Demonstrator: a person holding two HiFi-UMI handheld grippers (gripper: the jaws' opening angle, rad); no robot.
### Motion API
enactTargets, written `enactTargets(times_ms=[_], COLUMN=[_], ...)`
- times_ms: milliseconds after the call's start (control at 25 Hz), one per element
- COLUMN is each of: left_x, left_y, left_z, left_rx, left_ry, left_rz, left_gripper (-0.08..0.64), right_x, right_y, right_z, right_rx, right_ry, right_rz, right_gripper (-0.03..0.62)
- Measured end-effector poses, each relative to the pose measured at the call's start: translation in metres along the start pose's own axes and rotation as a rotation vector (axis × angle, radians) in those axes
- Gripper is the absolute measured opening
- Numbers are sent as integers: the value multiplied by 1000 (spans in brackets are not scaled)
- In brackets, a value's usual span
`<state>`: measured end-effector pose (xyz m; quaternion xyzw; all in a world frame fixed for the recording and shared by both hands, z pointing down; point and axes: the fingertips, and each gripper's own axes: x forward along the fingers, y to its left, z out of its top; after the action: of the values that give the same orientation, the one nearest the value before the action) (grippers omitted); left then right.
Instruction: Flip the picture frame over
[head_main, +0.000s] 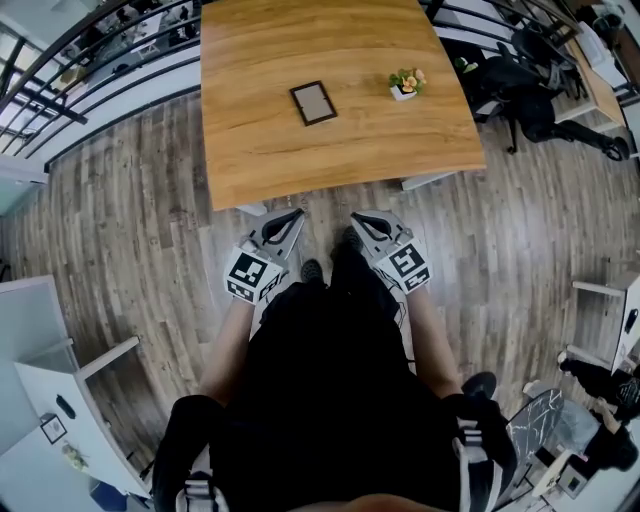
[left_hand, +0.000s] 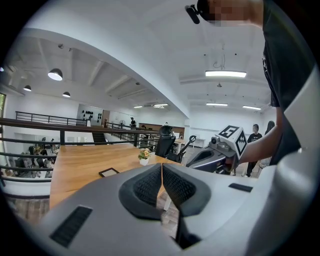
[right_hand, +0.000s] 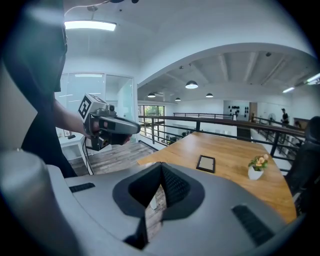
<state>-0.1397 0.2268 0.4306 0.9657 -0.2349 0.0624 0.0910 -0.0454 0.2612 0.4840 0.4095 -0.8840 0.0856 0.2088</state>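
Left gripper (head_main: 291, 214) fingers together, right gripper (head_main: 362, 218) likewise, both empty, side by side

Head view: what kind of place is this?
Probably an open-plan office, perhaps on a mezzanine: a black railing edges the wood floor, and an office chair stands beside the wooden table.

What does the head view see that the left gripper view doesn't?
Only the head view: the person's legs and a shoe from above, and the left gripper from outside, cube and all.
Only the left gripper view: the ceiling lights, and that gripper's pads pressed together, with nothing between them.
Both: the table, the frame lying flat on it, the flower pot and the right gripper.
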Motion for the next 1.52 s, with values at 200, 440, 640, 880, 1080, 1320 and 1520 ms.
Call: enactTargets(times_ms=[200,440,640,880,1080,1320,1520], left_x=[6,19,35,60,88,119,138], left_y=[3,17,30,50,75,98,114], left_z=[-5,1,3,4,9,25,22], left_rx=[1,6,2,-20,-34,-37,-70], left_ry=[24,30,43,56,56,58,70], left_rz=[-6,19,41,84,143,210,283], left_gripper=[24,24,25,25,25,25,25], right_x=[3,11,24,41,60,80,100], right_y=[-6,-25,-49,-85,-118,-156,-178], right_z=[-12,-9,-6,4,13,25,26], right_rx=[23,24,23,8,-20,-57,-87], right_ry=[13,5,6,4,10,19,35], right_rz=[-1,14,41,85,145,227,304], right_gripper=[8,8,8,8,8,8,8])
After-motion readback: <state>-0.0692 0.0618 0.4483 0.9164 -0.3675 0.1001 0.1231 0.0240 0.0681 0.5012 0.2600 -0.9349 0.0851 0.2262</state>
